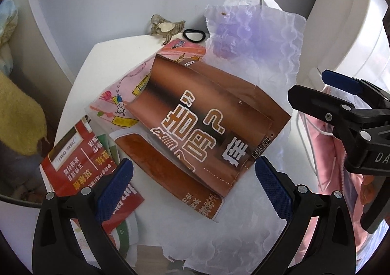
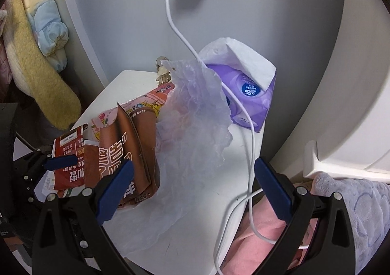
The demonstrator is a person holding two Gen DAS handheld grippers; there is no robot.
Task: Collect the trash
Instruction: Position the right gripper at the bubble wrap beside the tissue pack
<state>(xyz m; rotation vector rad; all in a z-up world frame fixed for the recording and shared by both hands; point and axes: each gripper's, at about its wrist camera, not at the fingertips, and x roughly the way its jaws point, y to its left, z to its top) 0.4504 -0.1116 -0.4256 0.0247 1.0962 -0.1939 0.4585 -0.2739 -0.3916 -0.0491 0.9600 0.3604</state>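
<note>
Left tongs (image 1: 193, 175) are standing wide open, gripping nothing, hovering over the near end of the brown snack wrapper (image 1: 207, 124). The wrapper is lying on the white worktop (image 1: 80, 75), its lower edge sitting between the two blue pads without clear contact. Its long axis is running diagonally, from upper left by the wall to lower right toward the tongs. Large white-outlined Chinese characters and a "?" are showing upside down on it; the smaller print is too small to read.

A pink cartoon-printed wrapper (image 1: 126, 90) is lying under it, and a red leaflet (image 1: 80, 165) with white Chinese text is sitting beside the left pad. Crinkled translucent plastic (image 2: 195, 116) is draping just right of the brown wrapper.

Right tongs (image 2: 193, 187) are also spread open and empty, hanging over the plastic, with the brown wrapper touching or just behind their left pad. Behind, a purple tissue pack (image 2: 251, 94) is reading "Vinda". A white cable (image 2: 251, 148) is running across it. A hair claw (image 1: 165, 26) and black hair tie (image 1: 193, 35) are sitting near the wall.
</note>
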